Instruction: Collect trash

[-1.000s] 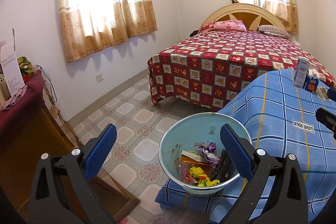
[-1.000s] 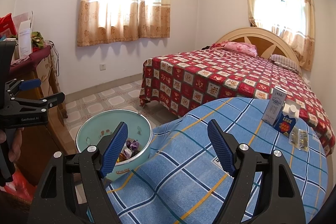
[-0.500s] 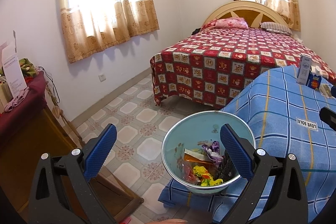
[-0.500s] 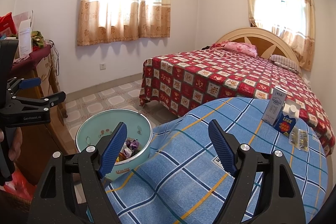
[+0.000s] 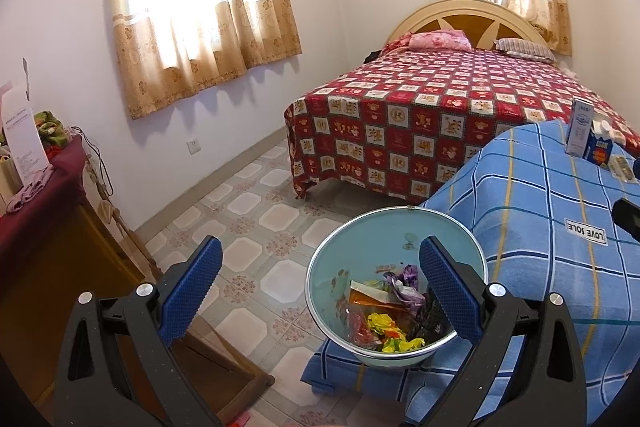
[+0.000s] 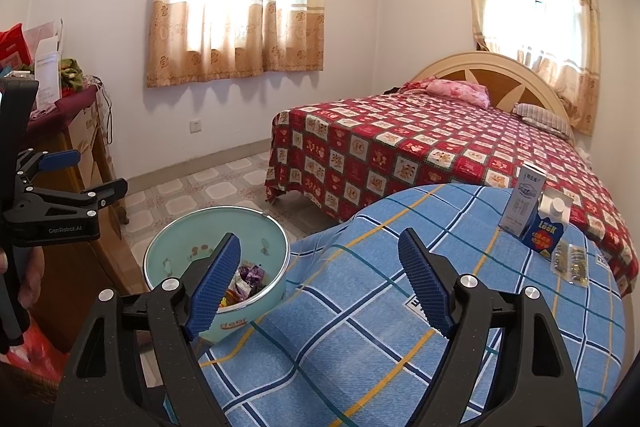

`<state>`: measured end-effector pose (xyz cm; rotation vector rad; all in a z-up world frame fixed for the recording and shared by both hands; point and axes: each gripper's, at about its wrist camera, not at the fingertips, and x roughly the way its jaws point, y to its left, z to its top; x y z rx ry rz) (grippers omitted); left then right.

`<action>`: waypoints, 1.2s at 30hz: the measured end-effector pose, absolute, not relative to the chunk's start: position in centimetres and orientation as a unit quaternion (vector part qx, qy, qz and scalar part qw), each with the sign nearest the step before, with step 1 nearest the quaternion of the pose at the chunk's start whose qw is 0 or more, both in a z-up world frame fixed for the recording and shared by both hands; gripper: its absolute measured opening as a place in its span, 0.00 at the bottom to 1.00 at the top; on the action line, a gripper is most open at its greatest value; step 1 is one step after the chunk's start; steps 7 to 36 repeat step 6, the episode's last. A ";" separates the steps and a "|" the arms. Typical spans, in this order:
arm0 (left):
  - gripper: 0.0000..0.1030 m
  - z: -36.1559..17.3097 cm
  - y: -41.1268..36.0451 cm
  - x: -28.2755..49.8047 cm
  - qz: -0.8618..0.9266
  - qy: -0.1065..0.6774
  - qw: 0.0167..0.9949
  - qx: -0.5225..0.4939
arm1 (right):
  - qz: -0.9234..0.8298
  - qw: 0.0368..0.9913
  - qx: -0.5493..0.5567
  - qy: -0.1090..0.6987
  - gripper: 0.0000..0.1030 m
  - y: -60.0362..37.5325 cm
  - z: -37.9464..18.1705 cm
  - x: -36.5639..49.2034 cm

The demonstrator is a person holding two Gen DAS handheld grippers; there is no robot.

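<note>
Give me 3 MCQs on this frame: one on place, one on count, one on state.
1. Where does the bin stand?
A. on the bed
B. on the floor beside the blue cloth
C. on the cabinet

2. How many cartons stand on the blue cloth?
A. two
B. four
C. none

3. What state are the two grippers in?
A. both open, holding nothing
B. left shut on a wrapper
C. right shut on a carton

Answers:
1 B, its base sits at floor level against the cloth's hanging edge.
2 A, a tall white one and a shorter blue one stand side by side.
3 A, the left gripper and right gripper each show a wide gap with nothing between the pads.
</note>
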<state>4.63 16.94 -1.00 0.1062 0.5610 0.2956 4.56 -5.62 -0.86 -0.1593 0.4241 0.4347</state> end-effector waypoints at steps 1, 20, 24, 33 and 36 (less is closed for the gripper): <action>0.94 -1.1 16.9 4.6 0.145 0.277 0.949 0.053 | 0.213 0.951 -0.078 0.209 0.78 -5.7 -0.9 4.6; 0.94 -1.3 16.7 4.7 0.144 0.280 0.947 0.056 | 0.198 0.954 -0.079 0.209 0.79 -6.9 -0.9 5.0; 0.94 -1.3 16.7 4.7 0.144 0.280 0.947 0.056 | 0.198 0.954 -0.079 0.209 0.79 -6.9 -0.9 5.0; 0.94 -1.3 16.7 4.7 0.144 0.280 0.947 0.056 | 0.198 0.954 -0.079 0.209 0.79 -6.9 -0.9 5.0; 0.94 -1.3 16.7 4.7 0.144 0.280 0.947 0.056 | 0.198 0.954 -0.079 0.209 0.79 -6.9 -0.9 5.0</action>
